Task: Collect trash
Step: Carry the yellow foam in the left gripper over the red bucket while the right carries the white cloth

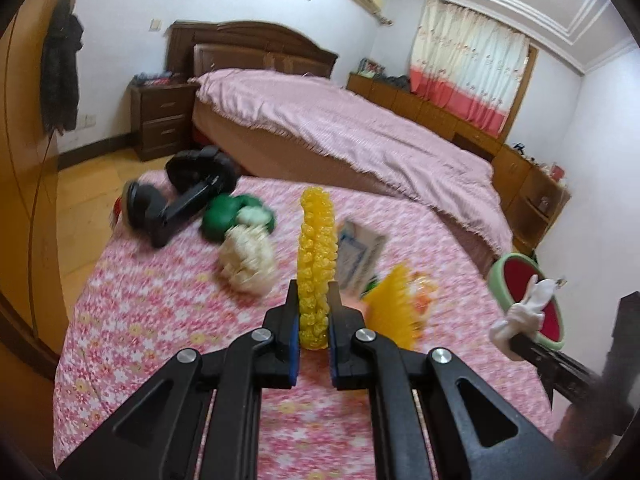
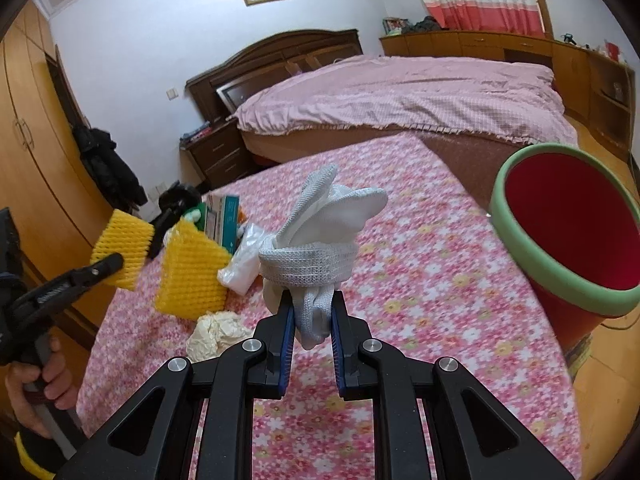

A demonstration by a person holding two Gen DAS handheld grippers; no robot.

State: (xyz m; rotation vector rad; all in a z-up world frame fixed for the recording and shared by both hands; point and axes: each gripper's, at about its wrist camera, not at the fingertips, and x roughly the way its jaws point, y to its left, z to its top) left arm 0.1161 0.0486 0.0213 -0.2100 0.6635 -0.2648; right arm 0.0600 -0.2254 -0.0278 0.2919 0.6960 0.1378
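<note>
In the left wrist view, at the far left of the flowered tablecloth [image 1: 132,320], a black dumbbell-shaped object [image 1: 176,204] lies near the table's far edge, with a green-and-white toy [image 1: 236,218] just to its right and a crumpled cream paper ball [image 1: 246,264] below that. At centre frame the left gripper [image 1: 314,308] is clamped tight on a yellow foam fruit net [image 1: 317,264], which stands upright between the blue pads and rises well above the fingertips. Just right of it sit a blurred small box [image 1: 360,256] and a second yellow foam net [image 1: 394,304] on the cloth. At the right edge a green-rimmed red bin [image 1: 532,300] shows, with the right gripper's white bundle in front of it. In the right wrist view, a hand [image 2: 36,392] at the lower left grips the left tool's handle, and its held net appears at middle left, raised off the table. The second net lies right of it, a clear plastic bag [image 2: 246,260] touching its right side. At centre the right gripper [image 2: 312,312] is closed on a knotted white cloth glove [image 2: 316,248], whose fingers fan upward. The bin stands at the right edge of the table, its mouth tilted toward the camera. A pink-covered bed [image 2: 400,96] fills the background.
</note>
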